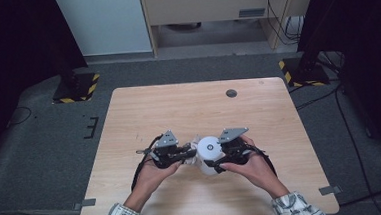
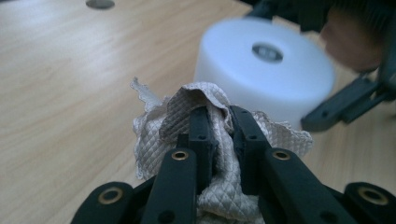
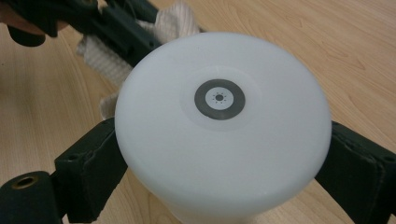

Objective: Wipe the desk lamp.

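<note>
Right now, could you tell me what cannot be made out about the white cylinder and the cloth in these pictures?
- White cylinder: its base is cut off by the bottom edge of the right gripper view; in the left gripper view it is blurred.
- Cloth: its lower part is hidden behind the left gripper; in the high view it is too small to read.
- Grey ring mark: its purpose is unclear.
</note>
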Demonstrator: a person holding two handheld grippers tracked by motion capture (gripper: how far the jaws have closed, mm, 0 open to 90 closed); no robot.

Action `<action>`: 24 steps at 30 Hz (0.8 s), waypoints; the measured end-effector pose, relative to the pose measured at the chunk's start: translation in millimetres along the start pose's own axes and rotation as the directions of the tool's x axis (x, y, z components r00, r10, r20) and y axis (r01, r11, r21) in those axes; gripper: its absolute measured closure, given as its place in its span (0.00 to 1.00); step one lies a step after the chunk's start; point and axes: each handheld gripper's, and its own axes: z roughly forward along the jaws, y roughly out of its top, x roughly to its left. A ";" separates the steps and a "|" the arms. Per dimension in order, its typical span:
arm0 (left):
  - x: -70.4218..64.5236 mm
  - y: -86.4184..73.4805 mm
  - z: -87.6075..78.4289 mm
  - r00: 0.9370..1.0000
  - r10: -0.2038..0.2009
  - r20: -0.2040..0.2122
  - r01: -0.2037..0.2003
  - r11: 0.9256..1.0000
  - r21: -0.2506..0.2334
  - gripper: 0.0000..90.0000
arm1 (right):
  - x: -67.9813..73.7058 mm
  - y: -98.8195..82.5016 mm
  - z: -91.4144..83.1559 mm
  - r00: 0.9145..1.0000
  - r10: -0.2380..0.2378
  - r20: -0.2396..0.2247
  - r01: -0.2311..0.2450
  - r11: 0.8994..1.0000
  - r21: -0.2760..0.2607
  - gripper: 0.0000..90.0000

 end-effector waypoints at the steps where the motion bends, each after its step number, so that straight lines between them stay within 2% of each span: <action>1: -0.1 -2.1 2.4 1.000 0.004 -0.002 -0.004 1.000 0.015 0.88 | -0.1 0.0 -0.1 1.000 0.000 0.000 0.000 1.000 0.000 0.10; 4: -0.4 -9.4 12.9 0.999 0.028 -0.033 -0.026 0.997 0.073 0.88 | -0.1 -0.1 -0.1 1.000 -0.001 0.000 0.001 1.000 0.000 0.10; 6: -1.5 -10.8 15.6 0.999 0.028 -0.046 -0.025 0.996 0.081 0.88 | -0.2 -0.1 0.1 1.000 0.002 -0.001 -0.002 1.000 -0.001 0.10; 11: -5.3 -4.8 -0.1 1.000 -0.003 -0.011 0.003 1.000 0.001 0.88 | 0.0 -0.2 0.0 1.000 0.002 0.001 -0.002 1.000 -0.001 0.10; 15: -14.6 -8.3 -7.0 1.000 -0.015 0.025 0.016 1.000 -0.020 0.88 | -0.1 -0.2 0.1 1.000 0.002 -0.001 -0.002 1.000 -0.002 0.10; 18: -26.2 -15.2 -0.3 0.999 0.005 0.043 -0.006 1.000 0.016 0.88 | -0.3 -0.2 0.2 1.000 0.001 -0.001 -0.001 1.000 -0.001 0.10; 20: -29.4 -18.2 6.6 0.999 0.013 0.049 -0.015 0.999 0.040 0.88 | -0.3 -0.2 0.3 1.000 0.001 -0.001 -0.001 1.000 -0.001 0.10; 22: -31.0 -24.4 16.7 0.998 -0.002 0.059 -0.002 0.998 0.063 0.88 | -0.2 -0.2 0.3 1.000 0.002 -0.001 -0.002 1.000 -0.001 0.10; 24: -33.4 -28.9 24.0 0.998 0.007 0.059 -0.013 0.995 0.098 0.88 | -0.5 -0.2 0.3 1.000 0.003 -0.001 -0.003 1.000 -0.001 0.10</action>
